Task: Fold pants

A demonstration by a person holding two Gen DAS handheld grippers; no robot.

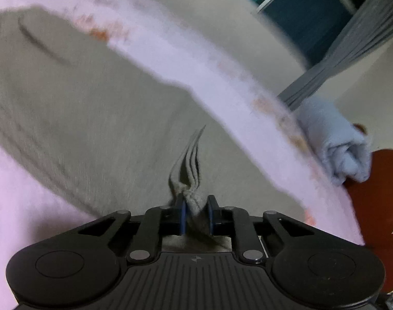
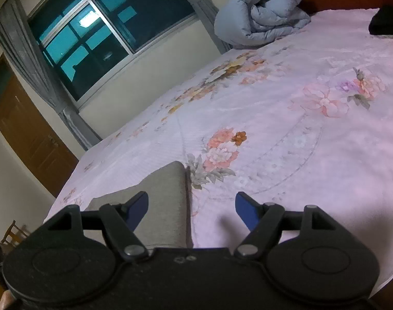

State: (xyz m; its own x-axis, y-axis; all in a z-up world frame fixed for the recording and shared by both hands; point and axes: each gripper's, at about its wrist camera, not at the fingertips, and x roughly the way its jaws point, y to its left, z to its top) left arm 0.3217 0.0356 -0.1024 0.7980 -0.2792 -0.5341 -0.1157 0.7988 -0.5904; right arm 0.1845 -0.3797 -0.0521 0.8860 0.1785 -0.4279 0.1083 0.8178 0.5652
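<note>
Left wrist view: left tool (image 1: 195,213) pinches a bunched edge of the grey pants (image 1: 88,108), which spread out over the pink floral bedspread (image 1: 222,82); the picture is blurred.
Right wrist view: right tool (image 2: 191,210) hangs with jaws wide apart and holds nothing, one finger over a flat, folded-looking corner of the pants (image 2: 165,201) on the bed, a rolled grey-blue quilt (image 2: 261,10) far off. I'd say the fold is partway, with more left to lay over.

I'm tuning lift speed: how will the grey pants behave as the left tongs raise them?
Likely floppy: the grey pants bunch into ridges where the left tongs pinch them. Probably light, since that small pinch holds. The fabric looks matte, so slipping seems unlikely.
</note>
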